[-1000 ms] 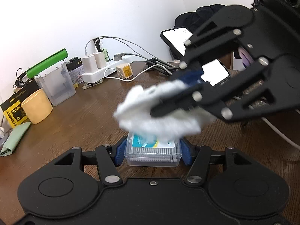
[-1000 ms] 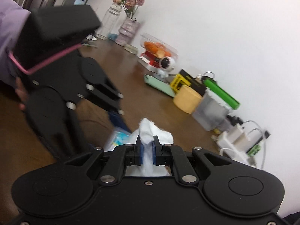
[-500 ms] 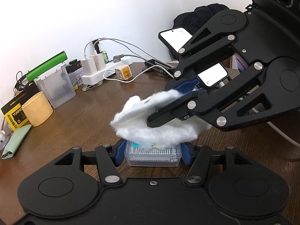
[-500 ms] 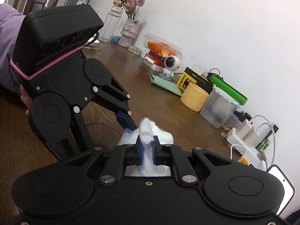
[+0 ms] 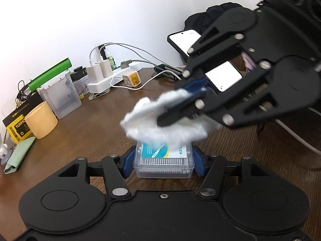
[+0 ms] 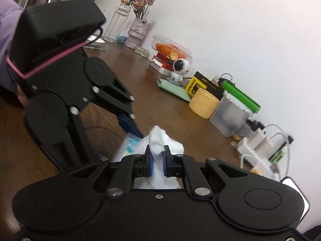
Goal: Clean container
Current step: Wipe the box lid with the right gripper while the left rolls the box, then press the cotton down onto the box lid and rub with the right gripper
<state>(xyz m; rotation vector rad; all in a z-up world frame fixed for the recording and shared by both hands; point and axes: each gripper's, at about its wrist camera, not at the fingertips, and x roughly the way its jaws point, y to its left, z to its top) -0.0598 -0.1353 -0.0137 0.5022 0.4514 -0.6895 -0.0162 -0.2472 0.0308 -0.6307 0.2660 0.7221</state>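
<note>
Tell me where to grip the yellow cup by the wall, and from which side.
Take the yellow cup by its rim, one finger inside, coming from above. It stands upright with its mouth open, and the clear bin and yellow-black box crowd its sides.

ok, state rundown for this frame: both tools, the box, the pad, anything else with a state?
left tool: shut on cotton swab box, held at its two sides
cotton swab box: lid closed, swabs inside
right tool: shut on white cotton pad
white cotton pad: pressed on the box lid, blurred
phones: screens lit
power strip: chargers plugged in
yellow cup: upright
</note>
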